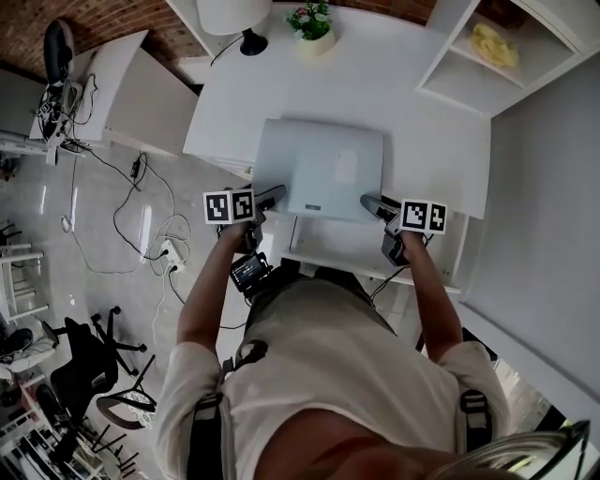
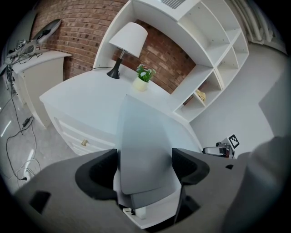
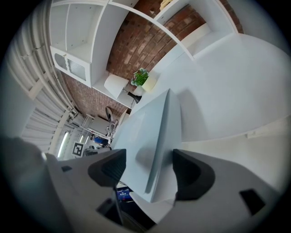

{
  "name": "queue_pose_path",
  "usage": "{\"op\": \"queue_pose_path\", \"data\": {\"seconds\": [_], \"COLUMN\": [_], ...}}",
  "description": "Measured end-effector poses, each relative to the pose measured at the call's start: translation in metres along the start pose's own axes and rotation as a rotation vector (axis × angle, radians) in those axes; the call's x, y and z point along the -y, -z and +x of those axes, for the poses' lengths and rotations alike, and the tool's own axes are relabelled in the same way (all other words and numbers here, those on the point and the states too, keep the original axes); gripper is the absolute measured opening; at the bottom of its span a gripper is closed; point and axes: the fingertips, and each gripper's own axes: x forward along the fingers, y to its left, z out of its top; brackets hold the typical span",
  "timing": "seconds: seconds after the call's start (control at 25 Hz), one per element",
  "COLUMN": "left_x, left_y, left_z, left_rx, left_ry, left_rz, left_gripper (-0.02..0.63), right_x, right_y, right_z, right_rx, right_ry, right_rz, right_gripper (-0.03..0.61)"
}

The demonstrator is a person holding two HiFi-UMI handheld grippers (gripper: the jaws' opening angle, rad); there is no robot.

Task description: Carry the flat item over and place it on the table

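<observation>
A flat pale grey-blue panel [image 1: 319,164] hangs level over the front part of the white table [image 1: 412,103], its near edge sticking out past the table front. My left gripper [image 1: 272,197] holds its near left corner and my right gripper [image 1: 375,204] its near right corner. In the left gripper view the panel [image 2: 145,145] fills the gap between the jaws of the left gripper [image 2: 145,166]. In the right gripper view the panel [image 3: 141,136] shows edge-on, tilted, between the jaws of the right gripper [image 3: 148,166], which stand wide on it.
At the table's back stand a white lamp [image 1: 234,14] and a small potted plant [image 1: 314,28]. A white shelf unit [image 1: 487,56] borders the table on the right. Cables and a power strip [image 1: 164,253] lie on the floor at left, near a black chair [image 1: 94,366].
</observation>
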Motion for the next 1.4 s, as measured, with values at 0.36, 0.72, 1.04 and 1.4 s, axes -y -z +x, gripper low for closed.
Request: {"op": "queue_pose_path", "data": {"seconds": [0.36, 0.72, 1.04, 1.4], "left_x": [-0.030, -0.070, -0.089, -0.096], "left_y": [-0.016, -0.042, -0.053, -0.061], "left_z": [0.005, 0.006, 0.015, 0.032], "left_rx": [-0.004, -0.020, -0.033, -0.045], "left_ry": [0.048, 0.091, 0.112, 0.093], "left_rz": [0.022, 0.088, 0.113, 0.110], "left_gripper": [0.367, 0.367, 0.367, 0.367], "right_x": [-0.008, -0.019, -0.019, -0.010], "right_y": [-0.002, -0.005, -0.008, -0.029], "right_z": [0.028, 0.072, 0.091, 0.101], "right_rx": [0.019, 0.051, 0.050, 0.029], "right_ry": [0.137, 0.294, 0.364, 0.419], "right_rz": [-0.007, 0.031, 0.049, -0.010], "right_gripper": [0.318, 0.307, 0.307, 0.310]}}
